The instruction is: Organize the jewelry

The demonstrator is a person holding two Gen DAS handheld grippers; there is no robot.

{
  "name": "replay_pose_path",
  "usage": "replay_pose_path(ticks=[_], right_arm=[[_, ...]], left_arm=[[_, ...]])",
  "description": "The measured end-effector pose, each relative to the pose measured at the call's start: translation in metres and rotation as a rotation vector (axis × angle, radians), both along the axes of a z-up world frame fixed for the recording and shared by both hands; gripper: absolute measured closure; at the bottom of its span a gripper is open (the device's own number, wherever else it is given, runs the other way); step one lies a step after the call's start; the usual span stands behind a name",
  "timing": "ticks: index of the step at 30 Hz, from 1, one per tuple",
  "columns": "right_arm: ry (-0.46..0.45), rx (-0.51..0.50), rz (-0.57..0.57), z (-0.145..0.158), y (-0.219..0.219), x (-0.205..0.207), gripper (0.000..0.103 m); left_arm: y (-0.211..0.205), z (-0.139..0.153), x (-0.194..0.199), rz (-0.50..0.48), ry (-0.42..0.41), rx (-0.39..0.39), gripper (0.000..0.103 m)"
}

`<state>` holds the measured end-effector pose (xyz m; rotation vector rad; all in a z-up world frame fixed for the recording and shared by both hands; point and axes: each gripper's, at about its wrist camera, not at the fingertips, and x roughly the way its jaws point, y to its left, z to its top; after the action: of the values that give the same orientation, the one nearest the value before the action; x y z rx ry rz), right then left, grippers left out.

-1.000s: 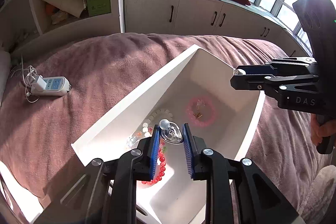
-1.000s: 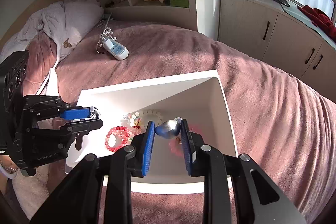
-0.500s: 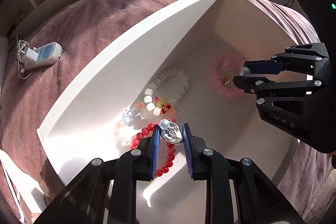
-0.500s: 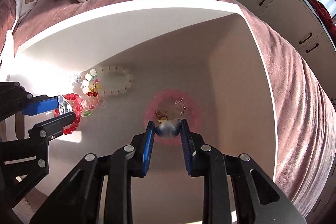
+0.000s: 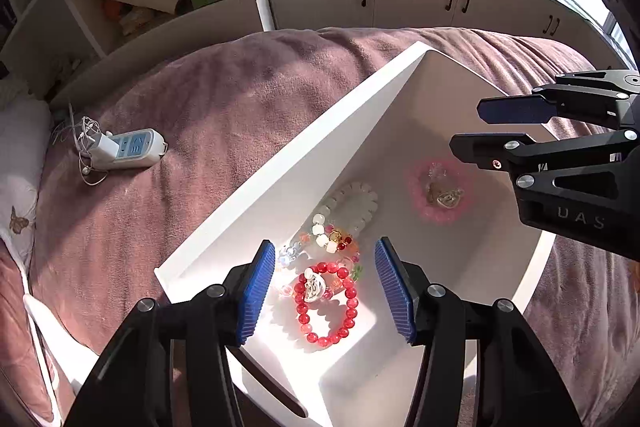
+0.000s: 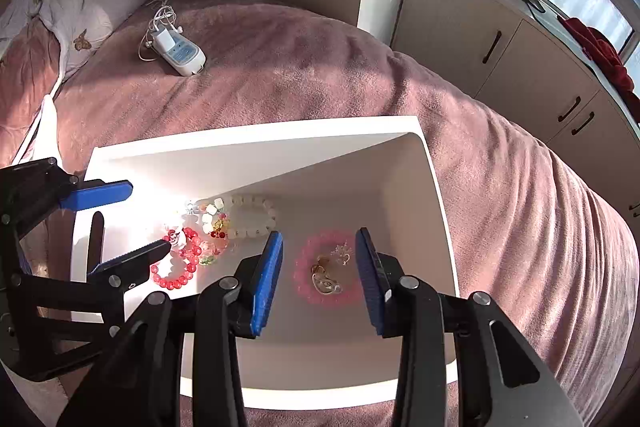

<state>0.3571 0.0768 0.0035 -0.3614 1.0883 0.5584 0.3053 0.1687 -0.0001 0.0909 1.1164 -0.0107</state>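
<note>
Both tools, the left tool [image 5: 326,285] and right tool [image 6: 319,277], hang spread and empty over the white box [image 6: 256,143] (pieces lie inside), so lift straight clear of the beads.

The white box [image 6: 436,203] lay open-topped on the bed [image 6: 320,67], its tall walls blocking entry from the sides. Inside, bare floor showed between the pink bracelet [image 6: 304,279] and the red bracelet [image 5: 326,307]. The left tool [image 5: 326,293] and right tool [image 6: 319,279] hung spread above them, well apart.
</note>
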Motion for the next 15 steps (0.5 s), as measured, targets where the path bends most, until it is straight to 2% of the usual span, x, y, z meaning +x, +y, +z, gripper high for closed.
replay_pose_path(ticks=[6, 10, 12, 15], right_arm=[[-0.170, 0.055, 0.033, 0.062, -0.020, -0.037, 0.040], [-0.288, 0.097, 0.044, 0.087, -0.040, -0.077, 0.020], [-0.315, 0.146, 0.040, 0.091, -0.053, -0.099, 0.015], [-0.350, 0.199, 0.013, 0.089, -0.073, -0.129, 0.014]], left_arm=[[-0.005, 0.052, -0.041, 0.023, -0.186, 0.079, 0.022], [-0.006, 0.066, -0.079, 0.063, -0.277, 0.068, 0.013], [-0.004, 0.067, -0.102, 0.105, -0.332, 0.072, 0.010], [-0.005, 0.066, -0.133, 0.172, -0.408, 0.047, 0.010]])
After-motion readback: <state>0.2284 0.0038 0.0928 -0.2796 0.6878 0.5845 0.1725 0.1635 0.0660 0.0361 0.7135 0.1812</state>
